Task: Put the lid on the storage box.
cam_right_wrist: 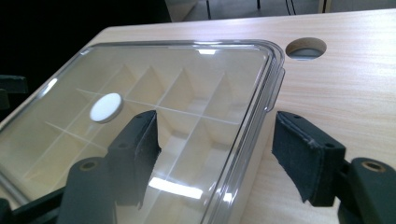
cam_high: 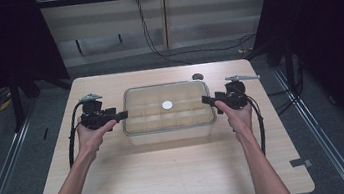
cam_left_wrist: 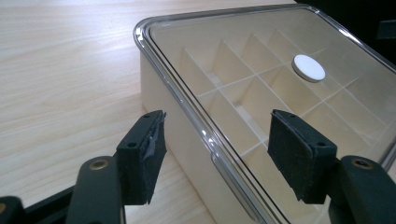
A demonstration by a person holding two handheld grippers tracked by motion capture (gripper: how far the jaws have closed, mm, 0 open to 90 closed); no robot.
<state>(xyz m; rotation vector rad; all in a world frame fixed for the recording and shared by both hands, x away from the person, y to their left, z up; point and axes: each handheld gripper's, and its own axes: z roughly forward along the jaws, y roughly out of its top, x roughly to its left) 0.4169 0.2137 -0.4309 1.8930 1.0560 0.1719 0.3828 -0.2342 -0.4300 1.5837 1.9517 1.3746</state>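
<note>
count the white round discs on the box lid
1: a single white disc sits on the clear lid, near its middle. The left gripper and the right gripper are open at the lid's two short ends.

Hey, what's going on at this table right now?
A person holds a gripper in each hand at either end of a clear-lidded divided box on a wooden table. The left gripper and right gripper are both open, each with its jaws straddling an edge of the lid, not yet clamped. A white disc sits on the lid's middle.
</note>
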